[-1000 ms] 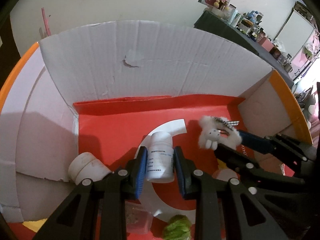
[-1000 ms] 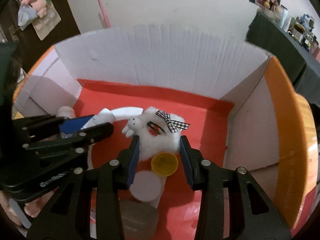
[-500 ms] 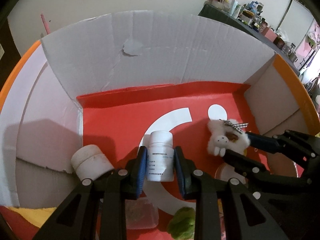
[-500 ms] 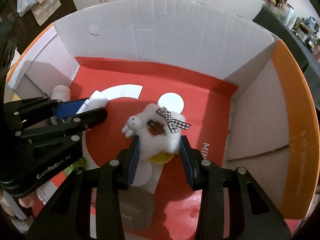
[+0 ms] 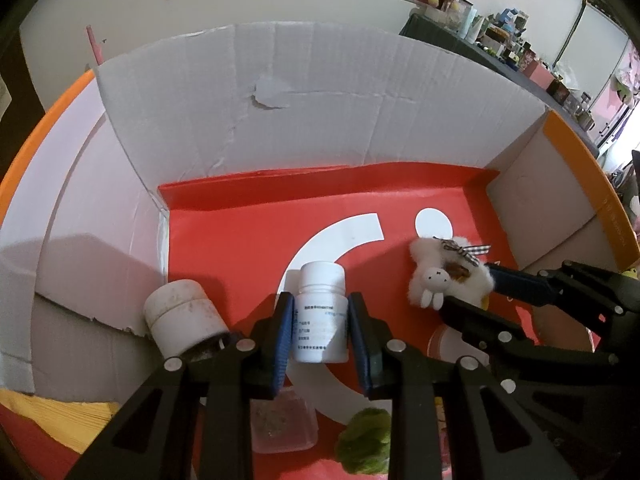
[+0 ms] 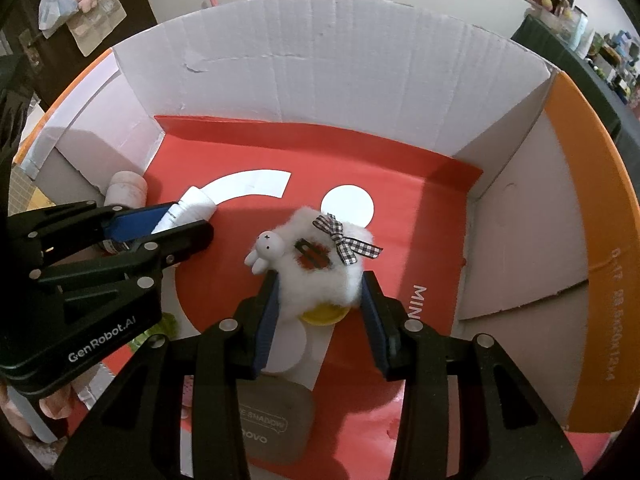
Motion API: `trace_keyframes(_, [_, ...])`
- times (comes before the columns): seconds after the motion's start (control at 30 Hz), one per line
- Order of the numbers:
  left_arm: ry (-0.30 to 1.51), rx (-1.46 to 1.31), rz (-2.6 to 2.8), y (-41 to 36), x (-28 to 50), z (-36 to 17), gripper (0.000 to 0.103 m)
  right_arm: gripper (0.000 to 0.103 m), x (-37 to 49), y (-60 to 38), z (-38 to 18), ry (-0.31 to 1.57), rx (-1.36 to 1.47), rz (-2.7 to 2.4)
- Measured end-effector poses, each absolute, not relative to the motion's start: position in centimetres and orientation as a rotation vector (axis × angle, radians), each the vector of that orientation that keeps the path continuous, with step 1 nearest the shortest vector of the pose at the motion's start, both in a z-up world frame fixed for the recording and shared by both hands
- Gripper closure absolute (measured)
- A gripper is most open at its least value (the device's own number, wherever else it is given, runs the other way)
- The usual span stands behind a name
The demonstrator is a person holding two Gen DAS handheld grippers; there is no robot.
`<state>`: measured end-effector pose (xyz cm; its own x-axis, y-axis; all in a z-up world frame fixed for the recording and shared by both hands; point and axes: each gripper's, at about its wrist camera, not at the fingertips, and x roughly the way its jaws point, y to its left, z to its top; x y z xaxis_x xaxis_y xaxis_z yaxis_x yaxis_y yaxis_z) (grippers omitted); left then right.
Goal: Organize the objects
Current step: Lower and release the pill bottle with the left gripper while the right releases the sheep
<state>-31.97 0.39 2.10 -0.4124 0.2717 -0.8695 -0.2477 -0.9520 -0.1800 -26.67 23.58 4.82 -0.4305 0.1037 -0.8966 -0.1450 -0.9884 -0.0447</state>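
An open cardboard box [image 5: 320, 112] has white walls and a red floor with a white arc. My left gripper [image 5: 321, 302] is shut on a white pill bottle [image 5: 320, 320], whose cap points away over the arc. The right gripper [image 6: 320, 280] is shut on a fluffy white bunny toy [image 6: 320, 280] with a checked bow, held over a yellow lid [image 6: 324, 315]. In the right wrist view the left gripper [image 6: 188, 222] and bottle [image 6: 196, 206] sit at the left. The bunny [image 5: 436, 280] shows at the right of the left wrist view.
A white jar [image 5: 180, 316] stands by the box's left wall. A clear tub [image 5: 280, 420] and a green lump [image 5: 366, 444] lie under the left gripper. A white disc [image 6: 290, 344] and a grey case [image 6: 276, 420] lie under the right one. Orange flaps [image 6: 584, 240] edge the box.
Both grippers have kept their holds. The left one with the bottle has shifted slightly across the box. More of the red floor now shows beyond the bunny, which covers most of the yellow lid.
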Motion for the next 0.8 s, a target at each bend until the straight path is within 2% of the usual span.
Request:
trace_keyframes(0.23, [-0.019, -1.476, 2.403, 0.6, -32.0, 2.0, 0.073, 0.063, -25.9, 23.8, 5.0, 0.061, -1.586, 2.55])
trace_keyframes(0.3, [-0.018, -1.469, 2.406, 0.5, -31.9, 2.1, 0.069, 0.061, -25.7, 24.0, 5.1, 0.067, -1.584, 2.553])
trace_keyframes(0.37, [-0.012, -1.459, 2.417, 0.4, -31.7, 2.2, 0.068, 0.054, -25.4, 24.0, 5.2, 0.066, -1.578, 2.552])
trace_keyframes(0.5, [0.011, -1.438, 2.442, 0.1, -31.2, 2.5, 0.061, 0.051, -24.8, 22.9, 5.1, 0.067, -1.573, 2.554])
trace_keyframes(0.7, [0.011, -1.422, 2.455, -0.3, -30.7, 3.0, 0.061, 0.051, -24.6, 22.9, 5.3, 0.071, -1.556, 2.562])
trace_keyframes(0.8, [0.012, -1.41, 2.462, -0.4, -30.4, 3.4, 0.06, 0.045, -24.3, 22.6, 5.8, 0.069, -1.543, 2.569])
